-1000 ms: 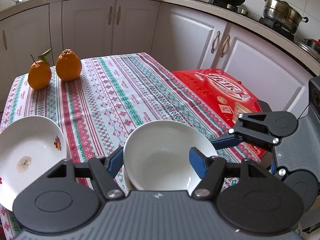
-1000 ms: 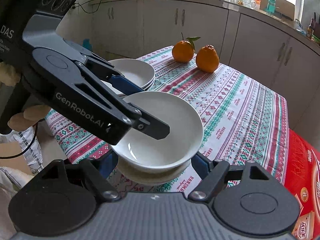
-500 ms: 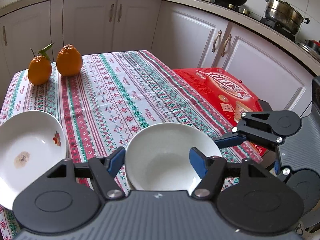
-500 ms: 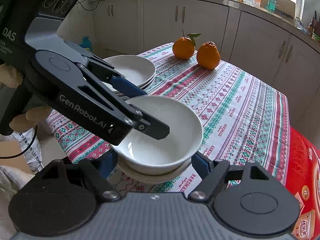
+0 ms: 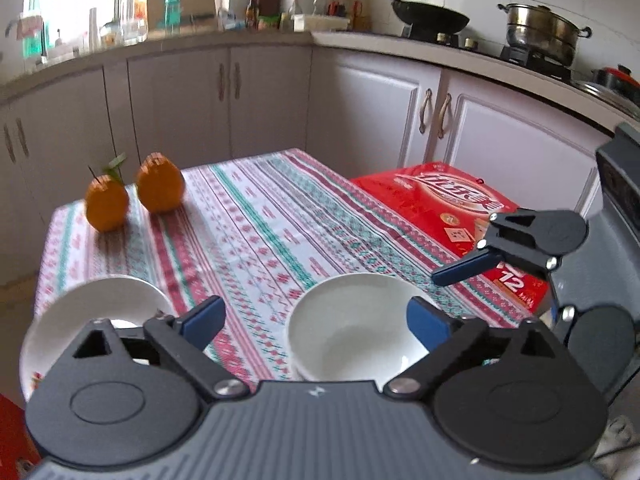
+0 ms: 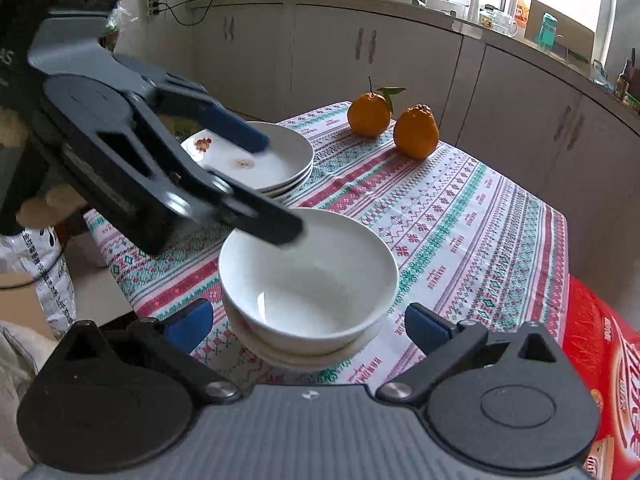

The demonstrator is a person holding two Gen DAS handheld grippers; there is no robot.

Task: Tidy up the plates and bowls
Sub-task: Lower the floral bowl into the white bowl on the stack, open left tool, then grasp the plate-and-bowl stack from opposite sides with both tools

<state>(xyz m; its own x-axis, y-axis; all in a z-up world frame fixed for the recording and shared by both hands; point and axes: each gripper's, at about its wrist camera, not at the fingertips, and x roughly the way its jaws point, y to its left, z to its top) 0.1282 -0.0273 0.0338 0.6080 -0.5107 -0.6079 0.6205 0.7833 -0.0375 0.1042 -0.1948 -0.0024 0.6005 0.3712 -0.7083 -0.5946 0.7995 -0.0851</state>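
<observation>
A stack of white bowls (image 6: 308,284) stands near the front edge of the patterned tablecloth (image 6: 460,220); it also shows in the left wrist view (image 5: 352,328). A stack of white plates (image 6: 260,160) with a small flower print sits to its left, and shows in the left wrist view (image 5: 96,308). My left gripper (image 5: 316,320) is open and empty, raised above and behind the bowls. My right gripper (image 6: 308,326) is open and empty, its fingers on either side of the bowl stack without touching it. The left gripper (image 6: 276,188) hangs over the bowls and plates.
Two oranges (image 5: 132,196) sit at the far left corner of the table. A red carton (image 5: 452,216) lies beside the table on the right. White kitchen cabinets (image 5: 380,120) stand behind, with a wok and a pot on the counter.
My left gripper has let go of the top bowl, opened wide and lifted up and back. The bowl now rests on the stack. My right gripper has pulled back slightly.
</observation>
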